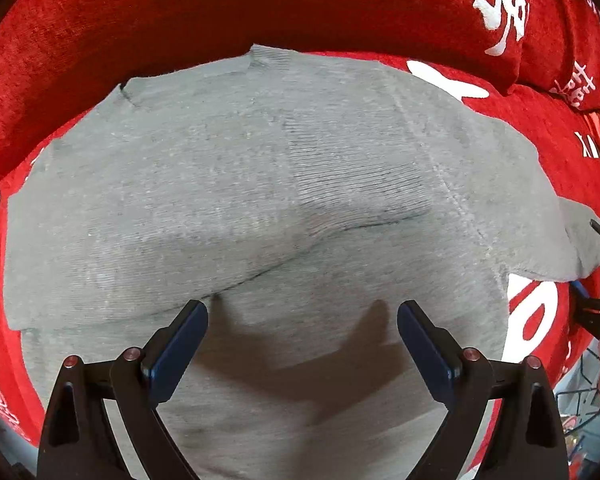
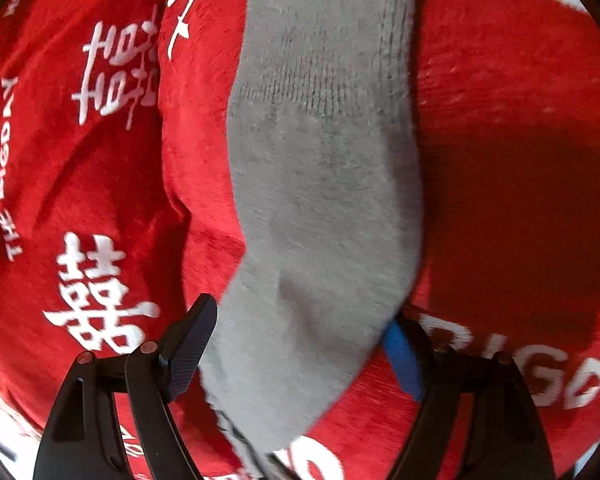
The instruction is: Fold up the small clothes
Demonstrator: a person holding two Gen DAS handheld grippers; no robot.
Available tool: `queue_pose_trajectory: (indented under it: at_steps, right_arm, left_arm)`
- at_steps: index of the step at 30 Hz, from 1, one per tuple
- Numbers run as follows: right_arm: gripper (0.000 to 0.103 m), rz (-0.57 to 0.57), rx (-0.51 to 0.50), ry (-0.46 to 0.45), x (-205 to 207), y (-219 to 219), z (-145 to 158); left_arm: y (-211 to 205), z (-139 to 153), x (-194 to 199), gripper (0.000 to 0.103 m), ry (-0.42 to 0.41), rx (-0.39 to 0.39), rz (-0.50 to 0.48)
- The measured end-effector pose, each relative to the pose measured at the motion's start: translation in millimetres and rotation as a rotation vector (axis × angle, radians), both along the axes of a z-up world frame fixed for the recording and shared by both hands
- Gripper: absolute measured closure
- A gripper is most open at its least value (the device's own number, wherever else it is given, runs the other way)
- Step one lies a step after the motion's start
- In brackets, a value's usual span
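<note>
Folding looks mid-step on a grey sock (image 1: 260, 184), which lies flat on a red printed cover (image 1: 100, 20) with white lettering. In the left wrist view a diagonal crease or layer edge runs across the knit, so one part seems to lie over another; whether that is a finished fold or a second sock underneath cannot be told.

Left gripper (image 1: 302, 312) hovers low over the near part of the sock, jaws spread wide, nothing between them; its shadow falls on the fabric just ahead.

Right gripper (image 2: 304, 320) is also spread. The sock's end (image 2: 300, 360) sits in the gap between its fingers, and the right blue pad (image 2: 404, 360) is partly hidden behind the fabric edge. Actual contact cannot be confirmed; no pinch is made. That view is motion-blurred.

Judgement: current step is taking hold of one end to fold it over. Next move calls for the right jaws to close on that end, with the left pinning or gripping the near edge so the knit does not drag on the plush cover.
</note>
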State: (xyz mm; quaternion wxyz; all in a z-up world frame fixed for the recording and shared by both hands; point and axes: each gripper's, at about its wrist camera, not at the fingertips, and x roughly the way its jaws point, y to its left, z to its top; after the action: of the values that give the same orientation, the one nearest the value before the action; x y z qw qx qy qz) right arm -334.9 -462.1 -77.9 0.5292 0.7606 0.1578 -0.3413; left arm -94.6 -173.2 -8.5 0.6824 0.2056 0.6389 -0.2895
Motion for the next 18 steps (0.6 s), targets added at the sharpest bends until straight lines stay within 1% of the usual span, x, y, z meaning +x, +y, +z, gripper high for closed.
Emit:
queue_pose_trajectory:
  at_steps: [3,4,5,7,8,10,11,13,15,18]
  right_arm:
    - [0.021,-0.015,0.006,-0.03,3.8,-0.3,-2.1]
    - [0.026,-0.022,0.013,-0.036,4.0,0.4,-2.7]
    - [0.034,-0.034,0.022,-0.05,3.9,1.2,-4.2]
    - [0.089,-0.045,0.064,-0.097,6.8,3.3,-10.8]
    - [0.094,-0.04,0.068,-0.107,8.3,4.0,-11.5]
    - [0.095,-0.021,0.032,-0.114,14.5,4.7,-4.4]
    - [0.095,-0.009,0.014,-0.122,18.9,4.8,0.7]
    - [0.095,0.031,-0.022,-0.151,31.5,4.8,12.1]
    - [0.095,0.095,-0.062,-0.191,49.9,5.1,27.6]
    - [0.095,0.23,-0.132,-0.238,89.6,9.2,56.2]
  left_arm:
    - [-0.6,1.3,1.4,0.007,0.001,-0.009,0.01]
    - [-0.6,2.3,2.8,0.007,0.0,-0.011,0.013]
    - [-0.5,3.1,4.9,0.007,-0.001,-0.013,0.015]
    - [1.9,5.1,7.5,0.007,-0.005,-0.019,0.021]
    - [3.2,5.8,9.4,0.007,-0.006,-0.021,0.023]
    - [6.1,7.1,13.7,0.007,-0.009,-0.021,0.032]
    - [14.3,10.0,15.6,0.007,-0.009,-0.023,0.035]
    - [20.0,12.3,19.8,0.007,-0.014,-0.027,0.046]
    - [27.1,15.5,24.6,0.007,-0.021,-0.032,0.057]
    - [36.2,18.4,32.8,0.007,-0.038,-0.037,0.076]
